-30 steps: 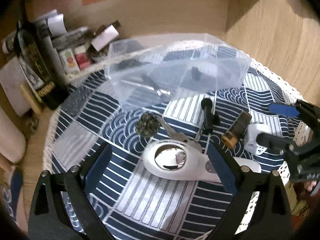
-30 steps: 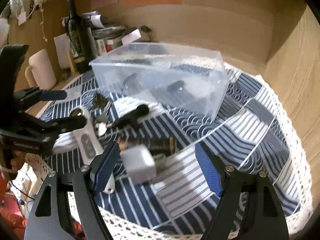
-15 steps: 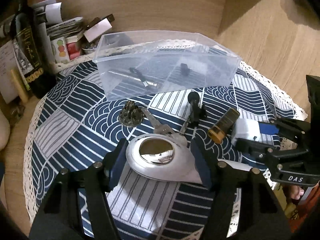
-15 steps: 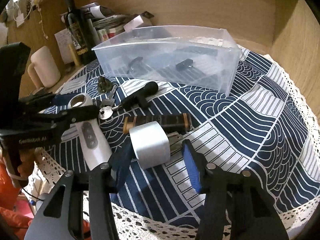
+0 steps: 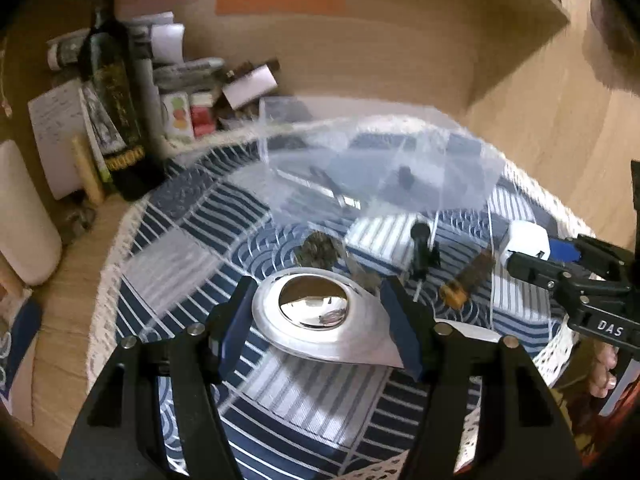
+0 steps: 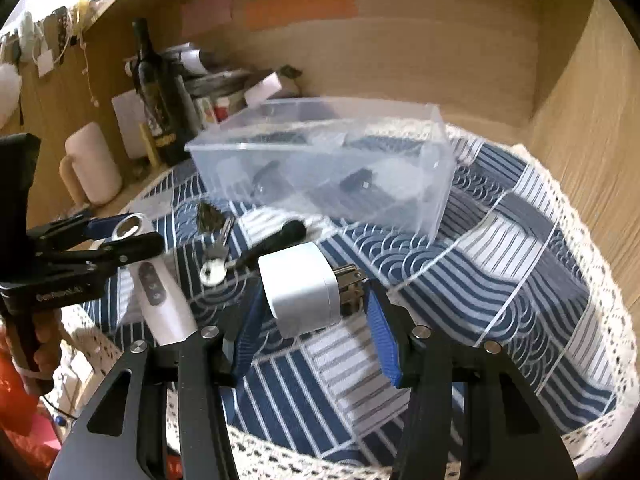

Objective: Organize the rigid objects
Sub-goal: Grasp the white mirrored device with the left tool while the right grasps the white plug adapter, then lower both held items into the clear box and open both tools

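Much of the left wrist view is smeared with blur: the clear plastic bin (image 5: 376,164) at the back of the patterned cloth (image 5: 192,264) shows only as a hazy shape, and the dark items inside it cannot be identified. The right wrist view is sharper, yet the bin's contents remain dim shapes behind its wall.

The left gripper (image 5: 320,320) is clamped on the round head of a white handheld device (image 5: 316,312) with a shiny dome at its centre; the handle is cut off behind the right-hand finger. From the right wrist view that handle shows three grey buttons, their markings too small to read. The right gripper (image 6: 310,312) is closed around a white plug adapter (image 6: 300,288), held clear of the cloth, its metal prongs pointing right.

On the cloth lie a bunch of keys (image 6: 216,258), a dark spiky lump (image 5: 316,250) hard to make out, a black-handled tool (image 5: 422,248) and a brown cylinder (image 5: 468,280), which the adapter hides in the right wrist view.

Readable writing is scarce: "DAS" on the right gripper's body, a faint pale word on the left one's. The dark wine bottle (image 5: 116,112) has a gold label, illegible.
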Demonstrator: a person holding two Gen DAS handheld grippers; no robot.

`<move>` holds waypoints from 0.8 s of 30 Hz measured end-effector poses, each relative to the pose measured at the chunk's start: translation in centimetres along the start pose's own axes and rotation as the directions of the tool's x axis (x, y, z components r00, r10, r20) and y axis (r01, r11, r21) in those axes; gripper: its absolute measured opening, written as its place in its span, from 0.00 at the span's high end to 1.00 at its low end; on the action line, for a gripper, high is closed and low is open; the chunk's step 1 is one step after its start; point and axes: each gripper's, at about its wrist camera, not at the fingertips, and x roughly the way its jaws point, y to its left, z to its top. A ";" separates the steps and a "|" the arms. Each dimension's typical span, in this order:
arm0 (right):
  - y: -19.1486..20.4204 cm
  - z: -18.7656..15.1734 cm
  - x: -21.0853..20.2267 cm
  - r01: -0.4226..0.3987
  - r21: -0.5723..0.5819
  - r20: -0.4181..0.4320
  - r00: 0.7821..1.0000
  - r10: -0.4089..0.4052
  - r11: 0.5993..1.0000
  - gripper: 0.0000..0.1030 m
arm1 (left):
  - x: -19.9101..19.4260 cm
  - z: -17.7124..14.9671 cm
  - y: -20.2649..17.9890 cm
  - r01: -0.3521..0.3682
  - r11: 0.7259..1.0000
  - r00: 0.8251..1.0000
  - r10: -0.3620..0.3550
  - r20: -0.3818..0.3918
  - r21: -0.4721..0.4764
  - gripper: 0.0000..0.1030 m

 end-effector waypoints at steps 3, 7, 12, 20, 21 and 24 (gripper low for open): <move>-0.2 1.2 -0.2 -0.004 0.012 0.037 0.999 0.004 1.000 0.55 | -0.9 1.4 0.3 -0.013 1.000 0.999 0.014 0.047 -0.012 0.39; -0.4 3.0 -0.5 0.004 0.003 0.083 0.997 -0.005 1.000 0.55 | -2.0 3.9 0.7 -0.027 0.999 0.993 0.031 0.111 -0.033 0.39; -1.2 5.8 -1.0 0.021 -0.009 0.137 0.990 -0.019 1.000 0.55 | -2.8 7.1 1.1 -0.058 0.997 0.982 0.067 0.177 -0.056 0.39; -2.4 10.1 0.2 0.065 -0.041 0.169 0.984 -0.057 0.997 0.55 | -1.1 10.8 0.9 -0.109 0.991 0.973 0.122 0.196 -0.078 0.39; -2.6 10.5 0.5 0.064 -0.043 0.166 0.985 -0.057 0.997 0.55 | -0.5 11.2 1.0 -0.111 0.990 0.974 0.125 0.188 -0.081 0.39; -3.2 11.5 1.7 0.071 -0.046 0.145 0.987 -0.064 0.996 0.55 | 1.2 11.9 1.1 -0.118 0.989 0.979 0.131 0.156 -0.087 0.39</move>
